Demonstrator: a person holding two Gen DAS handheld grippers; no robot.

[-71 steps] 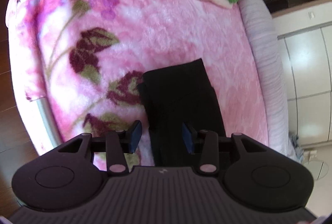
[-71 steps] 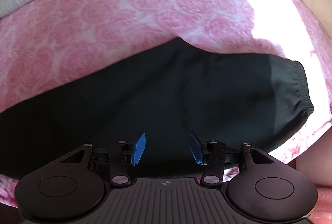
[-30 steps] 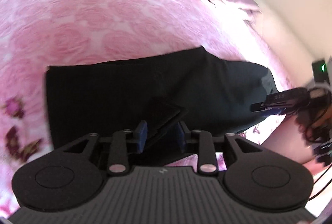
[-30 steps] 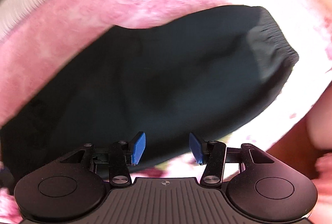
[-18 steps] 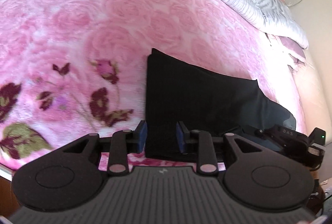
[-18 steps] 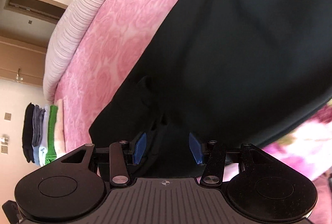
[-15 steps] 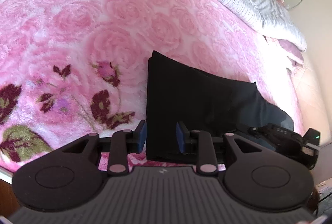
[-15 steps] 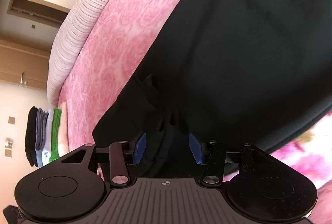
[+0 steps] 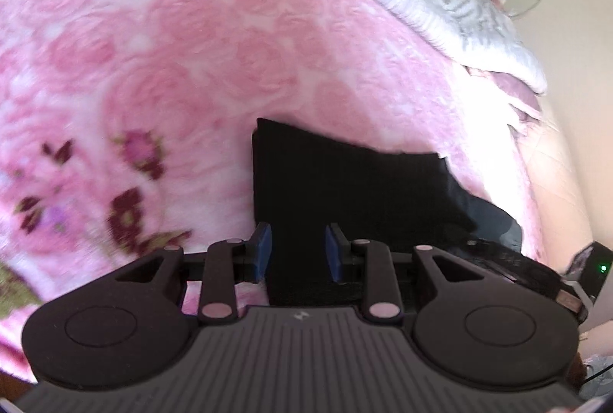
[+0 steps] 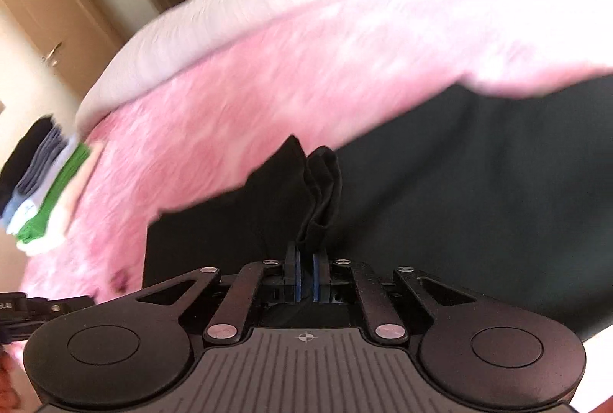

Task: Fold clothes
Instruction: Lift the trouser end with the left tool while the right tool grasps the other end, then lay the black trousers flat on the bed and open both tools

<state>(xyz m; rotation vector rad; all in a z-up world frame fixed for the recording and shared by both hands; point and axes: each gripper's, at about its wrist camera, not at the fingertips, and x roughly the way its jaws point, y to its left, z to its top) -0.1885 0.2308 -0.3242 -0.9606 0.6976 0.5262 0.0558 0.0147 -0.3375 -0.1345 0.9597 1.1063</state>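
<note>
The right gripper (image 10: 305, 277) has its blue pads pressed together on a bunched ridge of the black garment (image 10: 440, 183), which spreads ahead and to its right over the pink blanket (image 10: 268, 76). Far to its left stands a stack of folded clothes (image 10: 42, 179). Beyond, a wooden door (image 10: 42, 18).

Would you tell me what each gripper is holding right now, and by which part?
The right gripper pinches a bunched fold at the black garment's edge; the left gripper is open, holding nothing.
</note>
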